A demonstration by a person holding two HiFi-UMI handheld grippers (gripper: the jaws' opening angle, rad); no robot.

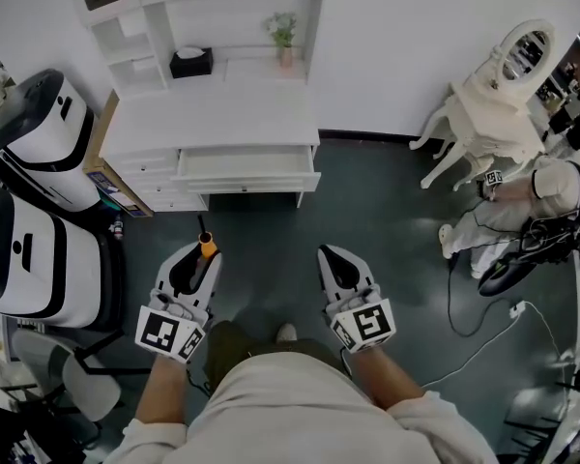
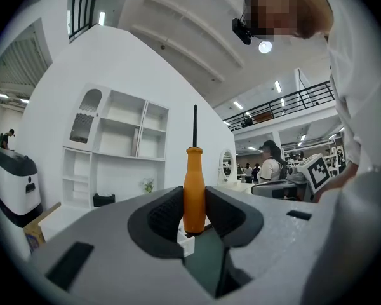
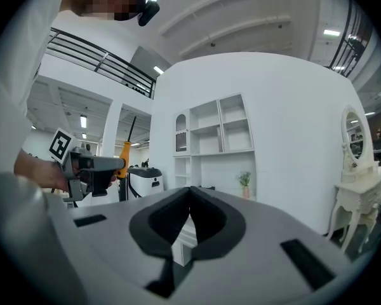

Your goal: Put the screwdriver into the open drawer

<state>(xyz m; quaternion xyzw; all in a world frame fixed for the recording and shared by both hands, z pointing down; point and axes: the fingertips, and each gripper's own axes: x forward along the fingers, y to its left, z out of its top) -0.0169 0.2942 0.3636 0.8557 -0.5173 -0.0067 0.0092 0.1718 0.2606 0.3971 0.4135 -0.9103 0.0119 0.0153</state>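
1. The left gripper [image 1: 202, 255] is clenched on the orange plastic-handled screwdriver with a thin black steel shaft [image 2: 194, 189]. Its dark pads press the lower end of the handle from both sides.
2. The screwdriver stands upright in that grip, shaft toward twelve o'clock in the left gripper view. Most of the handle and the whole shaft are clear above the jaws.
3. The right gripper [image 3: 189, 194] is closed with its tips meeting and nothing between them. In the head view it is at three o'clock from the left one, well apart.
4. The open white drawer [image 1: 247, 181] juts from the front of the white desk with a shelf unit [image 1: 213, 114]. In the head view it is near twelve to one o'clock from the left gripper, well apart from it across bare dark floor.
5. Judged from its look, the tool is light and fully rigid, and no ordinary squeeze will hurt it.
6. The handle looks smooth and rounded, so it may swivel or slip between the pads, the more so with the grip this low on it.
7. A hold at mid-handle would steady it better; the thin shaft is a poor place to pinch.
8. Once laid down it will probably roll, so it should go in low and flat in the drawer.
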